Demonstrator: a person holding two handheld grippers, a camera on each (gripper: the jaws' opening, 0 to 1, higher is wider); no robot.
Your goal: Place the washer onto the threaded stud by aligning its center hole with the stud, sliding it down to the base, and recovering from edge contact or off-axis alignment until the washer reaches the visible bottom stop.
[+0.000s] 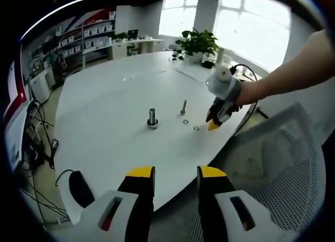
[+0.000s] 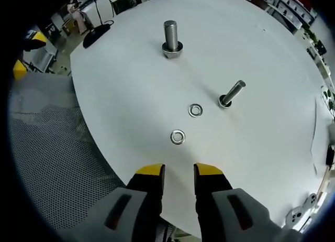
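Observation:
Two steel washers lie flat on the white table (image 2: 261, 163), one (image 2: 178, 136) just ahead of my right gripper (image 2: 179, 173), the other (image 2: 196, 110) a little further on. The right gripper is open and holds nothing. A thick threaded stud (image 2: 171, 40) stands upright on its base at the far side. A thinner stud (image 2: 232, 94) stands to the right of the washers. In the left gripper view the thick stud (image 1: 152, 118), the thin stud (image 1: 183, 107) and both washers (image 1: 186, 121) (image 1: 196, 128) sit mid-table. My left gripper (image 1: 175, 174) hangs open off the table's near edge.
A person's hand brings the right gripper (image 1: 214, 121) in over the table's right edge. A mesh chair (image 2: 52, 147) stands beside the table. A black object (image 2: 97, 35) lies at the table rim. A potted plant (image 1: 198, 43) and papers sit at the far end.

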